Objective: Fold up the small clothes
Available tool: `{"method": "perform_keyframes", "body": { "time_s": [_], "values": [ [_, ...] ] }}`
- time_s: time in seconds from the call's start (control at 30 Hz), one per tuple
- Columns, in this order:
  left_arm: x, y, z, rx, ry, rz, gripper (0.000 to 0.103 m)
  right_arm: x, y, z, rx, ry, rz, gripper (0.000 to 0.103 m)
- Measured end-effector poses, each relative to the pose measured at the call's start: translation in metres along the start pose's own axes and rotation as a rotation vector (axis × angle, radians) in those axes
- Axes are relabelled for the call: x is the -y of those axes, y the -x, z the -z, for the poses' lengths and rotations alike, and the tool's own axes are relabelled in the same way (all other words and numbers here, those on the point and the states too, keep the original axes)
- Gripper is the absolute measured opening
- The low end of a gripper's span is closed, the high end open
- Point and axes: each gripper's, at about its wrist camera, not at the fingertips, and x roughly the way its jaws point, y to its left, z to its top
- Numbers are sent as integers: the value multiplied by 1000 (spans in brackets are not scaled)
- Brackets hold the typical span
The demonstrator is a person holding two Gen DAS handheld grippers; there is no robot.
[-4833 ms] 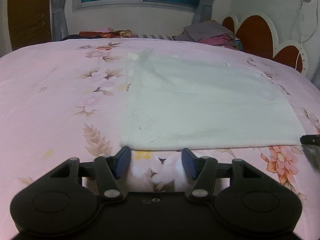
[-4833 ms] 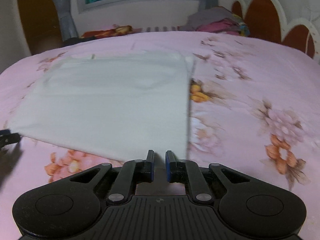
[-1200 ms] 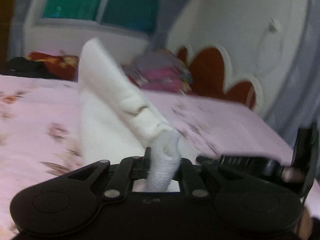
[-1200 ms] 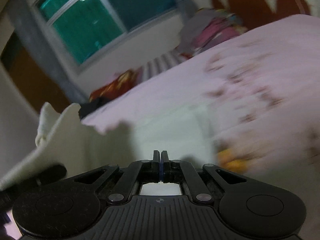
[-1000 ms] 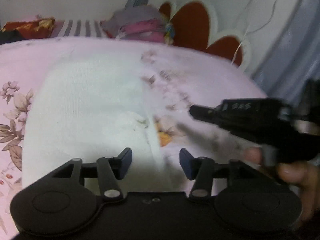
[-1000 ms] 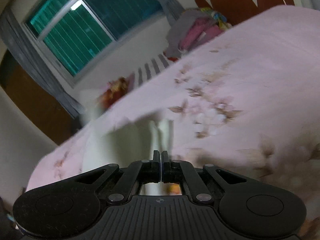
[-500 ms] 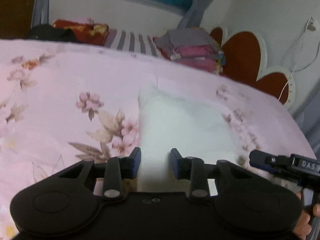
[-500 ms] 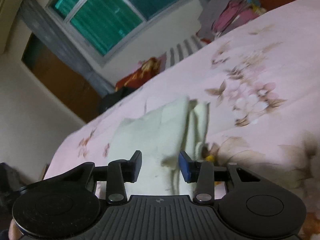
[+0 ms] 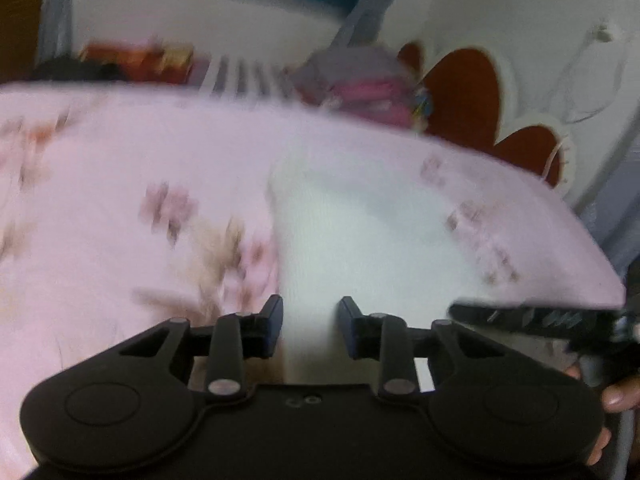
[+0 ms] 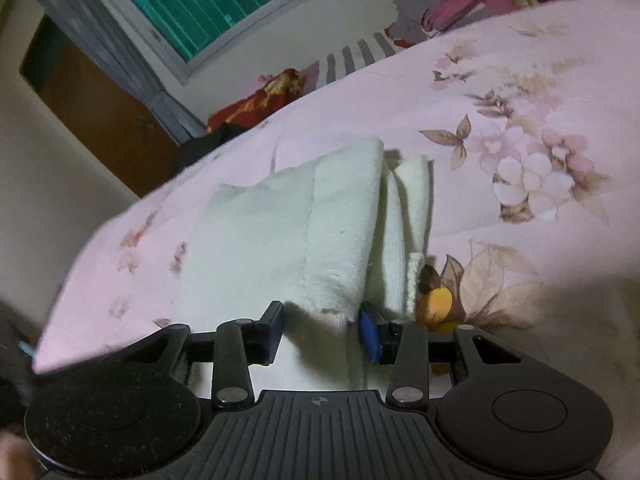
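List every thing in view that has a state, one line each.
White fleecy cloth: folded into layers, lying on the bed, edges uneven at the right side.
Pink floral bedsheet: spread flat under the cloth.
Left gripper: open, cloth edge between its fingers, not pinched.
Right gripper: jaws closing, a cloth corner between them, not yet pressed.
Green-glass window: shut.
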Motion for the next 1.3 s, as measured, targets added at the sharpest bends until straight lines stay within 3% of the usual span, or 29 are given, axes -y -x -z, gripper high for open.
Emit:
{"method": "perform_keyframes", "body": {
  "time_s": [0.03, 0.1, 0.3, 0.43, 0.67, 0.73, 0.8, 0.87, 0.9, 0.93, 1.0, 1.13, 1.17, 1.2, 1.3],
  "values": [
    [2, -3, -4, -9, -22, 16, 29, -3, -2, 0, -2, 19, 14, 23],
    [9, -16, -9, -53, -89, 49, 29, -7, -5, 1, -2, 30, 36, 15],
    [29, -11, -16, -50, -163, 140, 28, -17, 17, 2, 44, 33, 67, 9],
    [33, -37, -3, -127, -166, 126, 28, -2, 16, 10, 5, 8, 98, 9],
    [30, -38, 0, -143, -172, 165, 28, 0, 23, 17, 16, 3, 112, 9],
    [30, -40, -3, -144, -169, 173, 28, 4, 22, 21, 16, -8, 110, 9],
    [26, -28, -13, -77, -161, 183, 29, 4, 23, 17, 19, -12, 102, 9],
    [17, -22, -28, -5, -153, 170, 31, 3, 39, 10, 84, -7, 124, 21],
    [13, -25, -35, -1, -150, 159, 31, 1, 46, 5, 130, 6, 154, 43],
    [10, -31, -42, -5, -148, 152, 31, -1, 50, -3, 170, 31, 177, 46],
    [6, -47, -53, -15, -156, 147, 31, -4, 40, -20, 154, 39, 154, 45],
    [4, -86, -53, -59, -152, 183, 29, -23, -6, -44, 104, 129, 135, 31],
    [3, -97, -48, -86, -143, 184, 29, -24, -23, -43, 53, 164, 172, 31],
    [2, -99, -44, -60, -126, 194, 29, -21, -38, -38, 10, 206, 258, 32],
    [-4, -92, -49, -44, -94, 248, 30, -14, -33, -40, -1, 163, 300, 32]
  ]
}}
